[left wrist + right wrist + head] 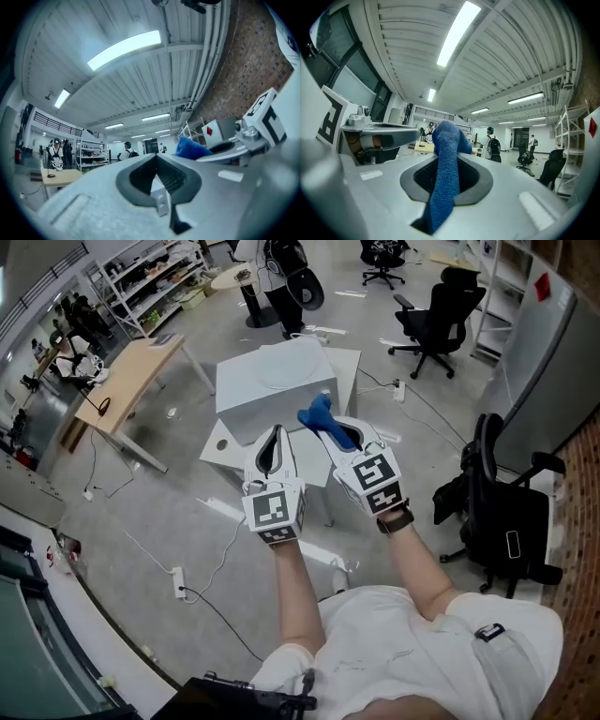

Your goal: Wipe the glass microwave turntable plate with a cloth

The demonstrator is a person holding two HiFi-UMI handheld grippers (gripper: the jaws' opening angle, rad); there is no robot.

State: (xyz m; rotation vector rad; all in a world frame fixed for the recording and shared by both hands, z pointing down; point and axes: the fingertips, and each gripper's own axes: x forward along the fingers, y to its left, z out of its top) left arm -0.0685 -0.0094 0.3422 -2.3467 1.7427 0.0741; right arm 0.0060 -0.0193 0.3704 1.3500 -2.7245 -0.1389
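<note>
Clamping a blue cloth (443, 187) between its closed jaws, the right gripper (449, 157) is holding the fabric so that one end is sticking up past the jaw tips and the other is trailing back toward the camera. The left gripper (157, 157) is sitting just beside it, its jaws pressed together on nothing. The person is holding both grippers raised side by side in front of the body, close but not touching; their own views are taking in the ceiling and the far room. Beyond them in the head view, a white desk (246, 381) is standing on the floor. A faint round outline on its top is looking like the glass turntable plate (286, 371), apart from the cloth. A wooden table (131, 381) is standing to the left and a black office chair (506, 512) to the right.
</note>
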